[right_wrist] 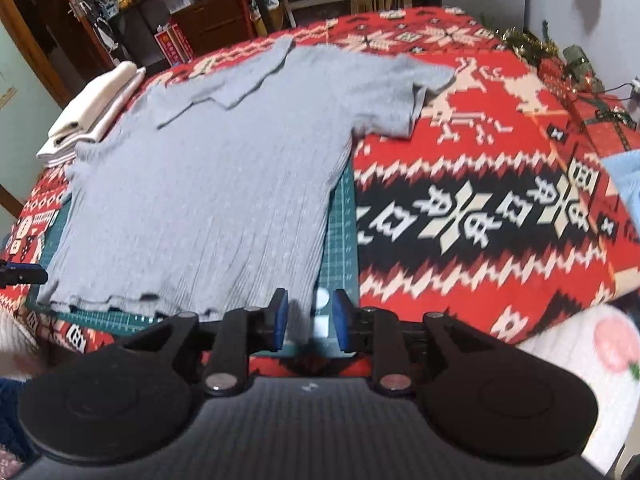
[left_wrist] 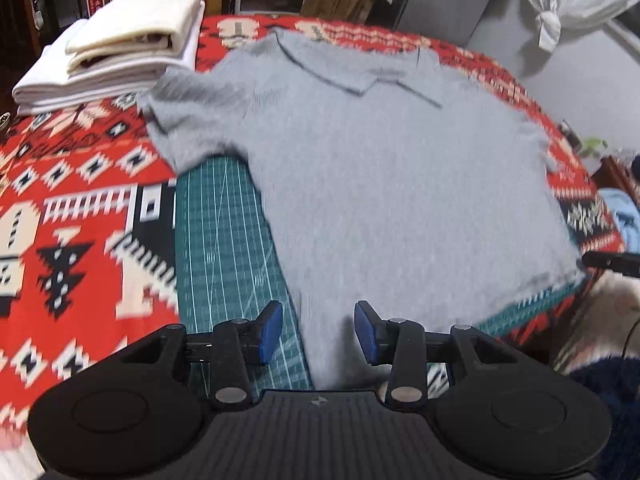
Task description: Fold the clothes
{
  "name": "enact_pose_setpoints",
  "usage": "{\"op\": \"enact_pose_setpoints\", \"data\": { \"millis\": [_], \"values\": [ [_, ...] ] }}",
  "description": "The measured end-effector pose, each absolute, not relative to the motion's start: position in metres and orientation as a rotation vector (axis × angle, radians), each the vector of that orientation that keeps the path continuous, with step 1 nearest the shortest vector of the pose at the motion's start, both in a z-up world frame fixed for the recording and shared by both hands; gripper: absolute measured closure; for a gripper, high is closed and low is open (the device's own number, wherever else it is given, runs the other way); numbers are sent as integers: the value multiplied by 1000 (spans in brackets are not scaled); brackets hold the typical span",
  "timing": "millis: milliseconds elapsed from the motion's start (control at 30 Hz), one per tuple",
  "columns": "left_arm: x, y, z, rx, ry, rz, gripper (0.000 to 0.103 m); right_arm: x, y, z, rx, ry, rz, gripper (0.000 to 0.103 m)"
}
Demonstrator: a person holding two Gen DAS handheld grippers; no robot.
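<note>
1. On the worktop, a red, black and cream patterned cloth (left_wrist: pixel 80 208) covers the surface, with a green cutting mat (left_wrist: pixel 224 248) laid on top of it.
2. A grey collared shirt (left_wrist: pixel 380 184) lies spread flat on the mat, collar at the far side, hem at the near edge.
3. At the far left, a stack of folded white and cream garments (left_wrist: pixel 120 44) sits beside the shirt's left sleeve.
4. Left gripper (left_wrist: pixel 318 332): fingers released, with a clear gap between the blue pads (left_wrist: pixel 269 332). The shirt's near left hem corner lies in that gap; contact with the pads cannot be confirmed.
5. Right gripper (right_wrist: pixel 309 320): fingers parted, gap narrower. The near right hem corner lies between the pads (right_wrist: pixel 280 318), close to the left pad; the fabric is not clamped.
6. Motion blur affects both views.
</note>
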State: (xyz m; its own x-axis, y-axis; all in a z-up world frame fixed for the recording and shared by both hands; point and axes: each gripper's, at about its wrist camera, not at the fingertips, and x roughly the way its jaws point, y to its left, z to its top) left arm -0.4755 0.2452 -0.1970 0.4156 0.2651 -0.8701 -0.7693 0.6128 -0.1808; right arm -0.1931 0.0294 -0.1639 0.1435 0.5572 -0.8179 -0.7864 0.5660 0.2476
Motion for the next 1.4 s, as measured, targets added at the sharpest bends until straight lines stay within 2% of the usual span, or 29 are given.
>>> {"op": "enact_pose_setpoints", "data": {
  "millis": [133, 167, 200, 267, 433, 733, 800, 900, 933, 967, 1033, 1233, 1400],
  "values": [
    [-475, 235, -203, -597, 945, 709, 64, -195, 32, -168, -297, 1038, 999, 80],
    [-473, 233, -203, -575, 952, 710, 64, -195, 34, -169, -311, 1035, 1004, 91],
    [-472, 231, -203, -545, 963, 718, 68, -196, 35, -169, -326, 1033, 1009, 99],
    [-468, 227, -203, -481, 984, 725, 94, -198, 36, -169, -351, 1024, 1017, 101],
    [-476, 220, -195, -473, 961, 722, 100, -197, 27, -160, -383, 969, 972, 102],
    [-486, 211, -202, -495, 983, 721, 99, -183, 2, -168, -352, 992, 911, 101],
    [-488, 213, -199, -505, 972, 732, 91, -184, 2, -166, -343, 990, 908, 100],
    [-498, 219, -193, -540, 933, 749, 88, -184, -3, -162, -303, 989, 902, 94],
    [-503, 223, -190, -561, 909, 753, 83, -184, -5, -161, -286, 989, 901, 90],
    [-508, 231, -186, -579, 878, 763, 73, -184, -7, -159, -269, 988, 899, 89],
    [-519, 248, -179, -613, 810, 787, 66, -181, -10, -155, -238, 982, 886, 89],
    [-532, 335, -176, -651, 616, 925, 65, -178, -4, -149, -207, 978, 864, 86],
    [-527, 406, -188, -693, 538, 948, 65, -179, 3, -142, -196, 958, 847, 84]
  ]
}}
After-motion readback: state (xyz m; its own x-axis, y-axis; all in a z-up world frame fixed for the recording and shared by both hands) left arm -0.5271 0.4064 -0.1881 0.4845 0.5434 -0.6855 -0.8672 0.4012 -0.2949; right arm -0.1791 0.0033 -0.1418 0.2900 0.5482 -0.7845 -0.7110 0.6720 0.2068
